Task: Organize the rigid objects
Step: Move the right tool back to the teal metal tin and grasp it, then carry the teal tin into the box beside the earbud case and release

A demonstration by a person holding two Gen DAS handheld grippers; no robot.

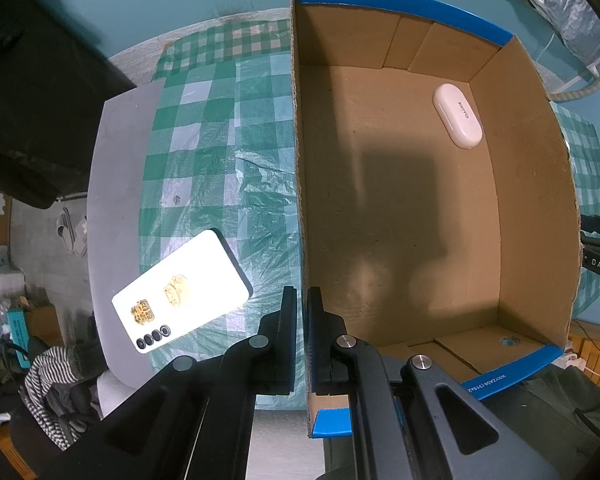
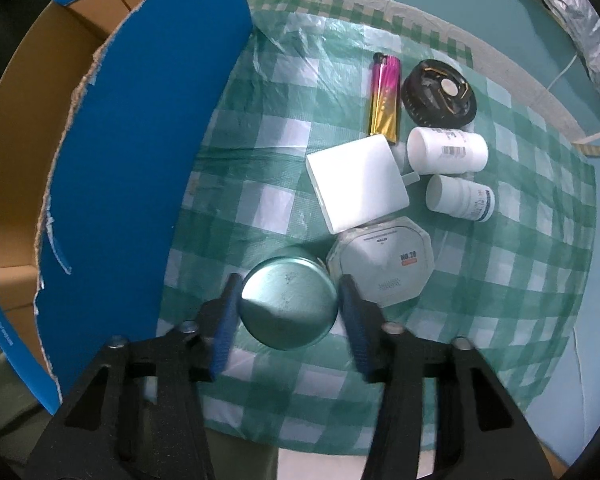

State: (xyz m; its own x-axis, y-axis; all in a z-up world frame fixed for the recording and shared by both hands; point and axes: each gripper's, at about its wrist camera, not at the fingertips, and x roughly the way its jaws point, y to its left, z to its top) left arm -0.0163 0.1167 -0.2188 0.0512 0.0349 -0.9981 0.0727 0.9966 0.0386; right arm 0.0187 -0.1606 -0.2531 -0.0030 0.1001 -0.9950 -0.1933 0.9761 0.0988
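The left gripper [image 1: 302, 344] is clamped on the cardboard box's [image 1: 400, 208] near-left wall, while the right gripper [image 2: 288, 312], fingers apart, straddles the round green tin [image 2: 288, 308] just right of the box.

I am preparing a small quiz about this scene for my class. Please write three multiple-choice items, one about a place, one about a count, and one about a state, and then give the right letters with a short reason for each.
1. Where does the white earbud case lie?
A. inside the cardboard box
B. on the checked cloth
C. between the left gripper's fingers

2. How many white pill bottles lie on the checked cloth?
A. one
B. two
C. four

3. How does the right gripper stand to the round green tin?
A. shut, far from it
B. open, one finger on each side of it
C. holding it above the box

Answers: 1 A, the case rests on the box floor near the far corner. 2 B, a larger bottle and a smaller bottle lie side by side. 3 B, the tin sits on the cloth between the spread fingers.
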